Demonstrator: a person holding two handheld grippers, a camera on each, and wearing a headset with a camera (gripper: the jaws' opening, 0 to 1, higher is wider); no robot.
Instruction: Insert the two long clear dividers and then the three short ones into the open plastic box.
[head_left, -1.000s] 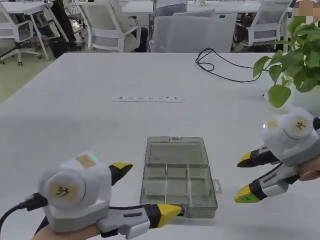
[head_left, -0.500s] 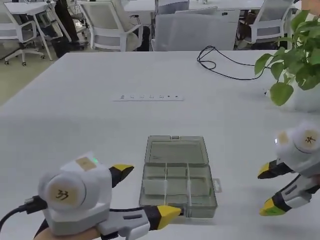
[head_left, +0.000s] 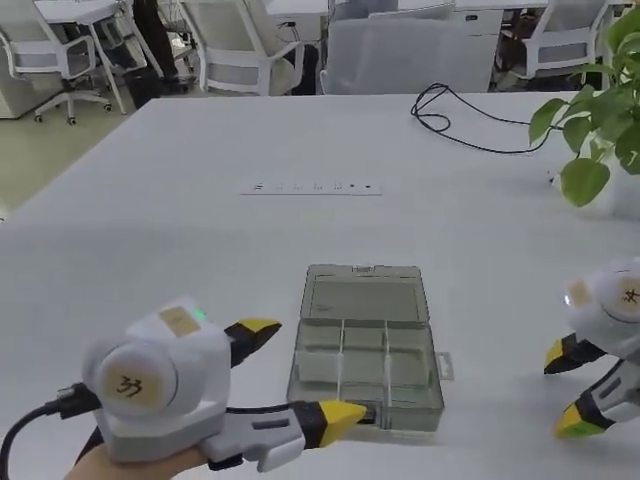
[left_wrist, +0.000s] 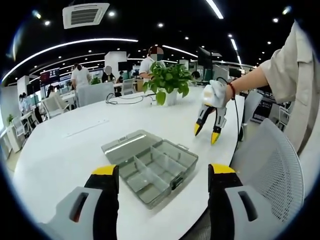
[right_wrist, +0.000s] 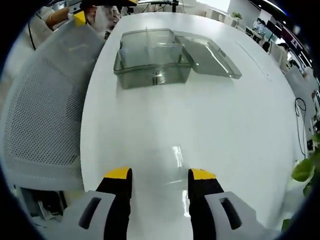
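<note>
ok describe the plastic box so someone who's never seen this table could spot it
Start at the big white table. Near its front edge sits the plastic box, lid folded back flat. It is the one see-through thing there, split into compartments, unlike the leafy plant and black cable farther back.

Right gripper (head_left: 562, 392) is being cropped by the frame's right edge, as is the potted plant (head_left: 600, 110). Left gripper's (head_left: 308, 370) lower jaw is covering the plastic box's (head_left: 365, 300) near-left corner. White strip's (head_left: 312, 187) markings are proving too small to read.

Potted plant (head_left: 600, 140), black cable (head_left: 470, 120), possibly a power strip (head_left: 312, 187).
</note>
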